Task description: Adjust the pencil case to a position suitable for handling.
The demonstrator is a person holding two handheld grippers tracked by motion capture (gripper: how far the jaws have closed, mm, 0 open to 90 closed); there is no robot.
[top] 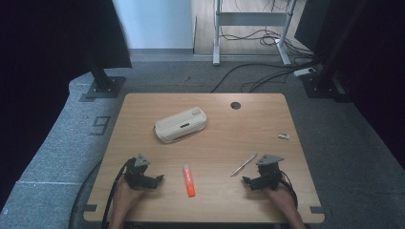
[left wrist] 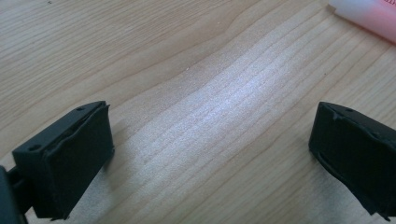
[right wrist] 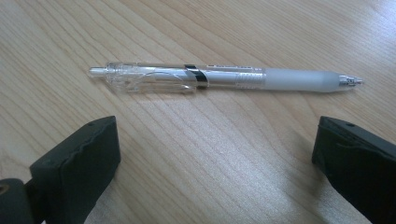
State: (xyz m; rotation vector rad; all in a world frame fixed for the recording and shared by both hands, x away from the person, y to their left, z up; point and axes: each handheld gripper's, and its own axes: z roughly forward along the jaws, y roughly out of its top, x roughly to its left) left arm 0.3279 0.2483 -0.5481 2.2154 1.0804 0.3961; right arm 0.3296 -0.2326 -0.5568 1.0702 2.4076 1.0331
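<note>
High view: a wooden table [top: 143, 200] with both grippers resting near its near edge. The left gripper [top: 160, 178] and the right gripper [top: 246, 182] face each other, each with jaws wide apart and nothing between them. Between the two lies an orange marker [top: 189, 180], its long axis running away from the person, pale cap at the far end. Just beyond the right gripper's jaws lies a pen [top: 244, 164], slanted, its far end turned to the right. Well beyond both grippers sits a beige case [top: 181, 124], closed, so its contents cannot be told; its long axis slants up to the right. A small pale object [top: 283, 136] lies far out on the right, too small to identify.

Left gripper view: bare wood lies between the spread jaws of the left gripper [left wrist: 210, 140]. Ahead and toward the right jaw, one end of the marker [left wrist: 369, 18] enters at the corner, well clear of the pads.

Right gripper view: detail the high view lacks. The pen [right wrist: 224, 78] is a clear-barrelled clicker with a frosted grip, lying crosswise just ahead of the open jaws of the right gripper [right wrist: 215, 149], not touching them. Its tip points toward the right jaw's side, its button toward the left jaw's side.
</note>
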